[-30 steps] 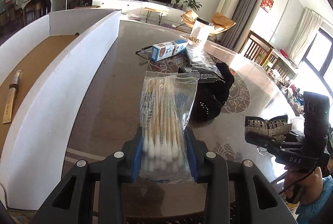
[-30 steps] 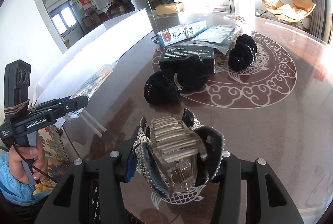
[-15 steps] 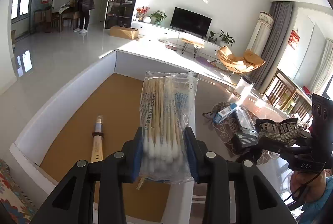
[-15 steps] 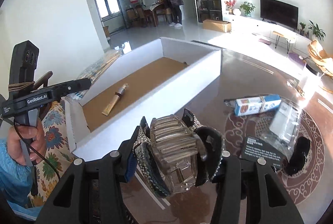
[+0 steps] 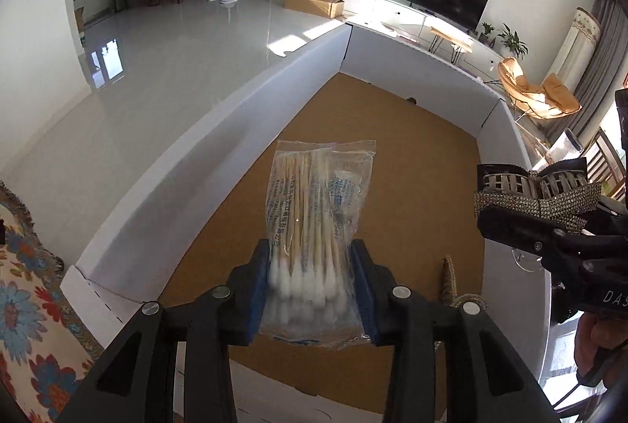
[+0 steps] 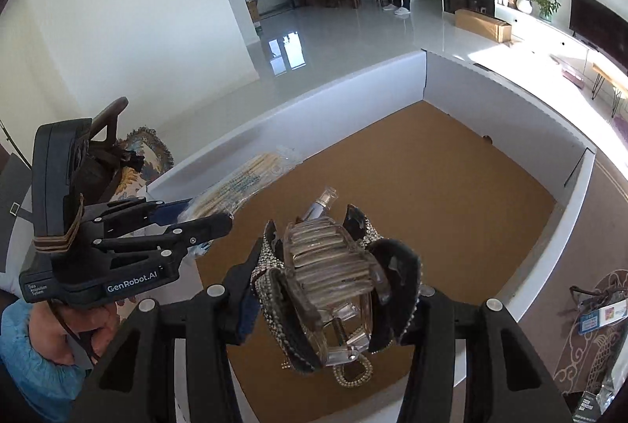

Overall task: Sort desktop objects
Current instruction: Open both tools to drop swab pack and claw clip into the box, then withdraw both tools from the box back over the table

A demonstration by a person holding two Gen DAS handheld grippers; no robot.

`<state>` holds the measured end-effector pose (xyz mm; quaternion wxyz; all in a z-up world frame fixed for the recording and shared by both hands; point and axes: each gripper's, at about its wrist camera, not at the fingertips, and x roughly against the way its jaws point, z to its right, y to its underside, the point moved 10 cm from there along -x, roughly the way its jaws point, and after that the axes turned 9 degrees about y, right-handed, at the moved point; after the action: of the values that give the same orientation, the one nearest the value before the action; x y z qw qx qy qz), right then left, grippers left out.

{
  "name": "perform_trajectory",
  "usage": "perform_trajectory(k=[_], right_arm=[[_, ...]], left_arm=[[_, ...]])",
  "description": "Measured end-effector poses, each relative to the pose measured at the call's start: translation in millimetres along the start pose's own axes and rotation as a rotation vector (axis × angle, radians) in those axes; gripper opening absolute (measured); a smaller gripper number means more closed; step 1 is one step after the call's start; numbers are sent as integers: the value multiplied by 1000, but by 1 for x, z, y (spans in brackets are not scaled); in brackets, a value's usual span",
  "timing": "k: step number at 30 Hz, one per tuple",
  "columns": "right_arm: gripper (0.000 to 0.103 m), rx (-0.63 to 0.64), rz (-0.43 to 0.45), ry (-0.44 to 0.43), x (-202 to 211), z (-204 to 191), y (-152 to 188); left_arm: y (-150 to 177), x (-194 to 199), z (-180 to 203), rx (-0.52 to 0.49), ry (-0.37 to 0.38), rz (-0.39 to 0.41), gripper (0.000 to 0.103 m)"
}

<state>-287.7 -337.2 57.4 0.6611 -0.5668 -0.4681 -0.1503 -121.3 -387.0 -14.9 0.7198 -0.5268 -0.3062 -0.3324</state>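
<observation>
The white box [image 5: 219, 116] with its brown floor lies under both grippers. The left gripper [image 5: 312, 289] has just been opening, and the swab bag [image 5: 318, 211] sits between its pads above the box floor; whether they yet let go I cannot tell. The right gripper [image 6: 333, 289], jaws also just widening, carries the hair claw [image 6: 333, 281] over the box. A pen-like stick [image 6: 320, 205] already lies inside. On the table [image 6: 604, 195] beside the box (right edge) a blue carton [image 6: 600, 317] waits, so sorting looks barely begun.
</observation>
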Motion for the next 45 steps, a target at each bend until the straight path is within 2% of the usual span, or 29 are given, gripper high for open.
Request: perform_trajectory(k=[1,2,3,5,9,12,15,18,19,20,22,26,30,35,40,41,45], right_arm=[[61,-11,-12,11,-9,0,1],[80,-26,-7,11,-13,1,1],[93,-46,10,4,-13,3,-1],[94,-95,56,-21,-5,8,-3],[94,-154,147,-44,32,28,1],[99,-167,242,19,78,56,19],[102,-193,300,147,120,102,65],[102,-269,307,292,153,164,139],[103,-309,293,336,162,188,168],[103,-353,268,387,169,213,197],[103,-425,180,489,175,260,254],[103,-533,30,618,188,329,339],[103,-585,-49,675,186,361,384],[103,-610,-45,691,186,371,394],[103,-600,-55,702,187,368,393],[103,-600,-55,702,188,368,393],[103,-600,-55,702,188,368,393]], left_arm=[[3,-3,-1,12,-10,-7,59],[5,-3,-1,20,-8,-1,65],[5,0,0,11,-8,18,67],[7,6,3,2,-10,39,76],[9,25,22,-25,18,103,76],[11,47,61,-73,92,155,76],[20,71,120,-152,220,183,76],[35,92,191,-279,348,186,76],[45,95,213,-326,378,174,81],[56,97,235,-372,404,154,89],[79,89,275,-450,443,119,95],[130,30,325,-559,405,14,96],[167,-45,339,-607,362,-96,96],[181,-80,343,-664,310,-137,97],[181,-81,349,-674,323,-121,100],[183,-83,350,-675,322,-128,103],[180,-89,359,-681,317,-161,103]])
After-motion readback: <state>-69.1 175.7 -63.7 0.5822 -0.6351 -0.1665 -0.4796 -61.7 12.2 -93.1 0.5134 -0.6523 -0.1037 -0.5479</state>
